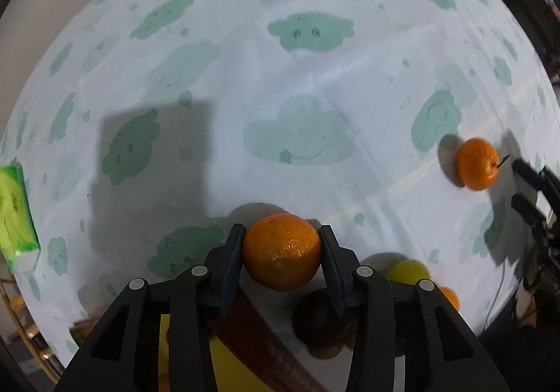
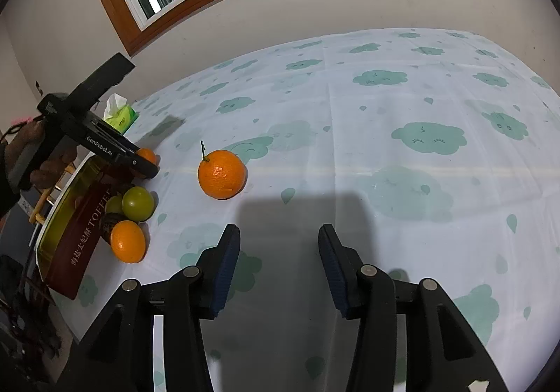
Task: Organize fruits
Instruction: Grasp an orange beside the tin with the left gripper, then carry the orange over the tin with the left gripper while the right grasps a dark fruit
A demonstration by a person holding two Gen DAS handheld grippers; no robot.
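My left gripper (image 1: 281, 238) is shut on an orange (image 1: 282, 251) and holds it above the near edge of a yellow tin box (image 1: 231, 357). In the right wrist view the left gripper (image 2: 148, 161) shows at the left with that orange (image 2: 147, 155) over the box (image 2: 66, 213). My right gripper (image 2: 279, 238) is open and empty above the tablecloth. A stemmed orange (image 2: 222, 174) lies in front of it; it also shows in the left wrist view (image 1: 477, 163). A green fruit (image 2: 138, 203), another orange (image 2: 128, 241) and a dark fruit (image 2: 109, 222) lie beside the box.
A cloud-print tablecloth (image 2: 402, 154) covers the table. A green tissue pack (image 2: 120, 117) stands at the far left by the wall. The table edge runs just behind the box on the left. A window sits above the far wall.
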